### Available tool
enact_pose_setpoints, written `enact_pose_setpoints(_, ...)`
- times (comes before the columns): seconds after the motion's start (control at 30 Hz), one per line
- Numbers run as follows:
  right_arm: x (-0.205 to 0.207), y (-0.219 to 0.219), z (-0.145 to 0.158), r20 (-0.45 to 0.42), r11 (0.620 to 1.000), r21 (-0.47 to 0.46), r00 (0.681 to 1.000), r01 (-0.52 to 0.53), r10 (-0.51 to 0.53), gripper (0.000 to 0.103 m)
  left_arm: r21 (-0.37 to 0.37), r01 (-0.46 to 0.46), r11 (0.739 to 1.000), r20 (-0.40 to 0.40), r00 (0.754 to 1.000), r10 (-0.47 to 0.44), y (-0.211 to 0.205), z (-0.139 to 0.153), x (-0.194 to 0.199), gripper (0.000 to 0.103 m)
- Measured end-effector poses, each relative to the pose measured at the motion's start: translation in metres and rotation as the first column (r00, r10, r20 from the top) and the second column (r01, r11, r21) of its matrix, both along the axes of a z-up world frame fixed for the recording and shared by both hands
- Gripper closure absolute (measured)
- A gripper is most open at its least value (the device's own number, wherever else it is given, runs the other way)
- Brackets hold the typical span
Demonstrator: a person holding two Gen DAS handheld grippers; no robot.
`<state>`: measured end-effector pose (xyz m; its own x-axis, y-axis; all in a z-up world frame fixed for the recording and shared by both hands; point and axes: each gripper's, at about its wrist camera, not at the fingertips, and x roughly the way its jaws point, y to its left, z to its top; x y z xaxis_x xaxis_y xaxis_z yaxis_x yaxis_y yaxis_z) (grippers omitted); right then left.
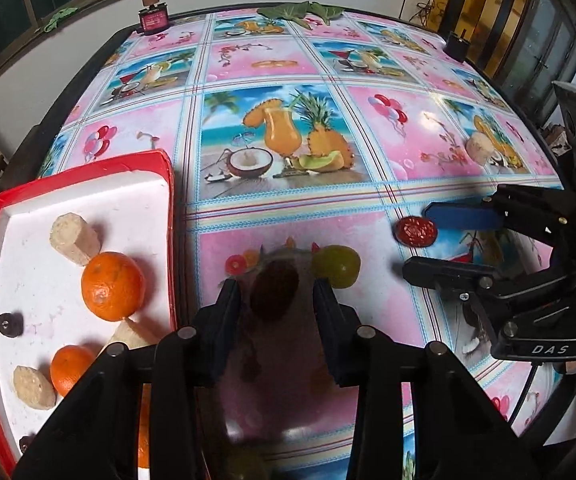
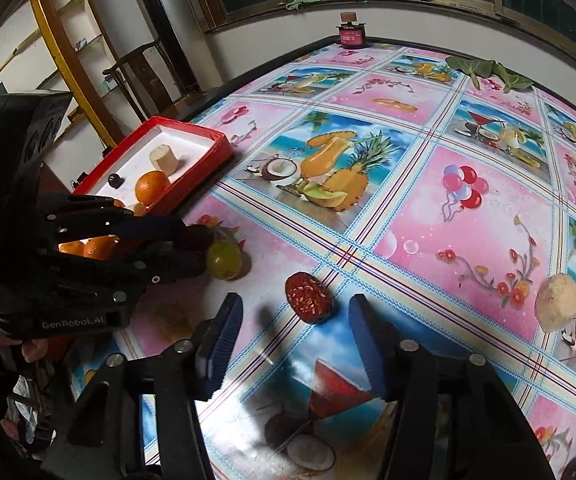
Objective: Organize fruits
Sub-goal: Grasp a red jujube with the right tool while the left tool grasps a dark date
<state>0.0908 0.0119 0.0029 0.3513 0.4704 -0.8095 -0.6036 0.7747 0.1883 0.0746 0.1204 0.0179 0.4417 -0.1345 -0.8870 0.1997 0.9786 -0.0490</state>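
Observation:
My left gripper (image 1: 275,292) is open around a dark purple fruit (image 1: 275,294) that lies on the table between its fingers; whether they touch it I cannot tell. A green fruit (image 1: 337,265) lies just right of the right finger. My right gripper (image 2: 294,312) is open, with a red seeded fruit slice (image 2: 308,297) just beyond its fingertips. The slice (image 1: 416,231) also shows in the left wrist view. The red tray (image 1: 170,184) with a white floor holds oranges (image 1: 113,286) and beige cylinders (image 1: 74,237).
A beige round piece (image 2: 557,300) lies at the table's right. Green leaves (image 1: 300,11) and a pink device (image 1: 153,18) stand at the far edge, a dark box (image 1: 457,46) at the far right corner. The table edge runs just left of the tray.

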Motion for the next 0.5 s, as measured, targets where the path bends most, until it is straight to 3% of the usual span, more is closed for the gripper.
enact_pose_setpoints(0.27,0.003,0.006,0.0,0.015,1.0,-0.023,1.0,0.001,0.0,0.062,0.011,-0.01,1.0,0.0,1.0,0.01,0.002,0.0,0.004,0.067)
enact_pose_setpoints(0.37,0.003,0.006,-0.001,0.021,1.0,-0.031,1.0,0.005,-0.005,0.065,0.01,-0.001,1.0,-0.012,1.0,0.001,-0.001,-0.003,0.004,0.084)
enact_pose_setpoints(0.43,0.002,0.006,-0.001,0.029,0.999,-0.04,1.0,0.008,-0.007,0.075,0.023,0.001,1.0,-0.003,1.0,-0.001,-0.005,-0.004,0.003,0.084)
enact_pose_setpoints(0.5,0.002,0.007,-0.001,0.037,0.999,-0.048,0.999,0.012,-0.01,0.078,0.013,-0.002,1.0,0.0,1.0,0.002,-0.007,-0.003,0.002,0.084)
